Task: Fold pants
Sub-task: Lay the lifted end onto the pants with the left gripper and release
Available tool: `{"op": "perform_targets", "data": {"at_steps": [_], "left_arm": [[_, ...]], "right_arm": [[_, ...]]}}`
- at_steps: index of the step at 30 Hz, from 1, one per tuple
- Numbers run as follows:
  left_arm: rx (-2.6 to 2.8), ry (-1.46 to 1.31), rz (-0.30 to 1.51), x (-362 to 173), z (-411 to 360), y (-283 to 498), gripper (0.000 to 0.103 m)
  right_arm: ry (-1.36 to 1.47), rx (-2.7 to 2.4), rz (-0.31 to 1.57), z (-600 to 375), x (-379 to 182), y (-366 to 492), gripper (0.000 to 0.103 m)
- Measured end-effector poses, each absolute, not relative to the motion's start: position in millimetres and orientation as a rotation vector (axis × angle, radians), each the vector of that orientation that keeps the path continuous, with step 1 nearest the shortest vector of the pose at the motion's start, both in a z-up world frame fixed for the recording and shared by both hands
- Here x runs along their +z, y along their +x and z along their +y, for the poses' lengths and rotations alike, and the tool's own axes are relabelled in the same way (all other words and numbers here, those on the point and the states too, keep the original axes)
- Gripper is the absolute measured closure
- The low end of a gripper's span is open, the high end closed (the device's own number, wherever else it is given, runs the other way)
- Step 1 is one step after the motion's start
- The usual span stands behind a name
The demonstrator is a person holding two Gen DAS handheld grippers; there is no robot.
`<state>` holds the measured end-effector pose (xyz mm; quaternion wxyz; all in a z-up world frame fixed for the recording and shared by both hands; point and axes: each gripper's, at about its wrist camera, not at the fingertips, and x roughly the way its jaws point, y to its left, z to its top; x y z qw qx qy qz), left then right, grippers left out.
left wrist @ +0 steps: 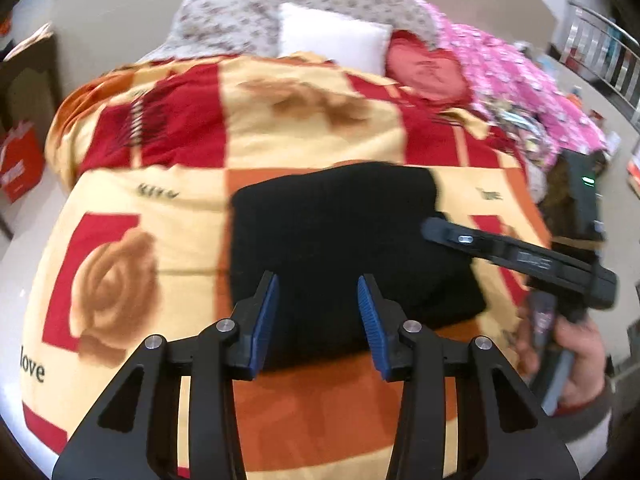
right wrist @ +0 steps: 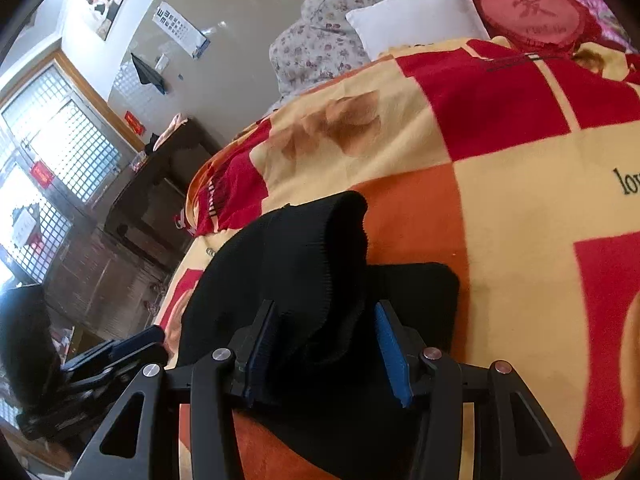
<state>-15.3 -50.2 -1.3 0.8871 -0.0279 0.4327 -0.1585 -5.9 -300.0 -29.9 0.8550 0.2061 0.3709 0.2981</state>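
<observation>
Black pants (left wrist: 336, 240) lie folded into a compact block on the red, orange and yellow blanket (left wrist: 160, 184). My left gripper (left wrist: 318, 320) is open and empty, its blue pads just above the near edge of the pants. The right gripper (left wrist: 436, 226) comes in from the right over the pants' right edge. In the right wrist view the pants (right wrist: 288, 264) show a raised, bulging top layer, and my right gripper (right wrist: 326, 354) is open with the fabric lying between its pads but not pinched. The left gripper (right wrist: 120, 354) shows at lower left.
A white pillow (left wrist: 332, 36), a red heart cushion (left wrist: 428, 70), a floral quilt (left wrist: 248, 12) and pink bedding (left wrist: 516, 80) lie at the head of the bed. A dark cabinet (right wrist: 160, 184) and windows (right wrist: 48, 152) stand beside the bed. A red bag (left wrist: 20, 164) is on the floor.
</observation>
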Motion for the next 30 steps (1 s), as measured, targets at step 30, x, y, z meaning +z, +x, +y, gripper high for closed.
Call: {"op": "perform_targets", "data": {"at_steps": [30], "left_arm": [[-0.202, -0.098, 0.889, -3.8, -32.7, 1.4, 0.056]], "right_arm": [[0.411, 0.683, 0.639, -283.6, 13.2, -41.1, 0.089]]}}
